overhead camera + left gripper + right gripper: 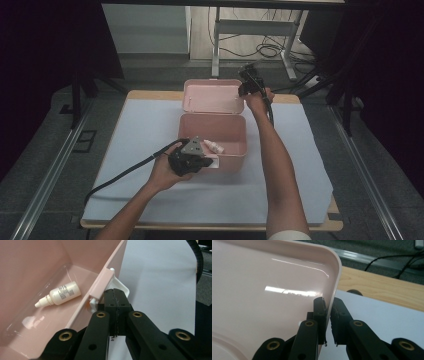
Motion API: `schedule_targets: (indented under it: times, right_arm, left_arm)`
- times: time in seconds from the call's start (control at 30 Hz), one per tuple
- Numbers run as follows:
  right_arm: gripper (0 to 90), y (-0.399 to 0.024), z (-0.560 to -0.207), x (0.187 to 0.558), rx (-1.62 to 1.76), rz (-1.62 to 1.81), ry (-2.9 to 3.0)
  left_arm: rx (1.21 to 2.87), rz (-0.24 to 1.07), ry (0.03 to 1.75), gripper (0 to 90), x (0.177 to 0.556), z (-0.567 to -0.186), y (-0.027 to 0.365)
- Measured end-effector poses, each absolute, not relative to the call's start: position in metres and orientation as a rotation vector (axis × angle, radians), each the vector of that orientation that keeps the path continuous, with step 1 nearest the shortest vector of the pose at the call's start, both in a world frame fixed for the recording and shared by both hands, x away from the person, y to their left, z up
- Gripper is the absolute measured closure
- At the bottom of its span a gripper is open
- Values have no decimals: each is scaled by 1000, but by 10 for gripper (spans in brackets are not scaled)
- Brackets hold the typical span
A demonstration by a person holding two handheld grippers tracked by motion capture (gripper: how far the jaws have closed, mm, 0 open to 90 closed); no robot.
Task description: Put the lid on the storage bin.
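Around your fingers: table, sheet and room.

A pale sheet [155,277] spreads just right of your left fingers [110,300] and also lies under and to the right of your right fingers [339,312]. Just beyond the right fingers the sheet ends and you see the bare wooden table [382,287]. Past that runs a grey floor rail [362,257] with black cables [392,260] crossing it. Well beyond both pairs of fingers, a metal desk frame [216,45] stands on the grey floor [380,165], with a white cabinet [145,30] to its left. Dark curtains [45,40] hang far out to either side of your fingers.
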State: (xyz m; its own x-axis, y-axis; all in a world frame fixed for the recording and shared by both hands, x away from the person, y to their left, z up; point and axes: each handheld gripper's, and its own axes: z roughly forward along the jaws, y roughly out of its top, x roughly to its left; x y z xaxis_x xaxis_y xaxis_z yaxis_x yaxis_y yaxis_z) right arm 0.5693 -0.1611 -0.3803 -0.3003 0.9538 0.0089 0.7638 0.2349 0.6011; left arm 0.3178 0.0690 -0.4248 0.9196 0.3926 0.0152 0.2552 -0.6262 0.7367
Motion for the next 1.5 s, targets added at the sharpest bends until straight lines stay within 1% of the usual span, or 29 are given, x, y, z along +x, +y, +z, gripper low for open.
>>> schedule_targets:
  times: [0.33,0.93,1.5]
  right_arm:
    - [843,-161,-368,559,1520,796,2088]
    - [851,-162,-357,540,1411,897,2007]
    - [857,-164,-347,509,1308,1003,1896]
  left_arm:
    - [2263,215,473,900,318,-425,68]
    - [2262,206,481,900,320,-425,68]
    - [2258,180,493,900,322,-424,69]
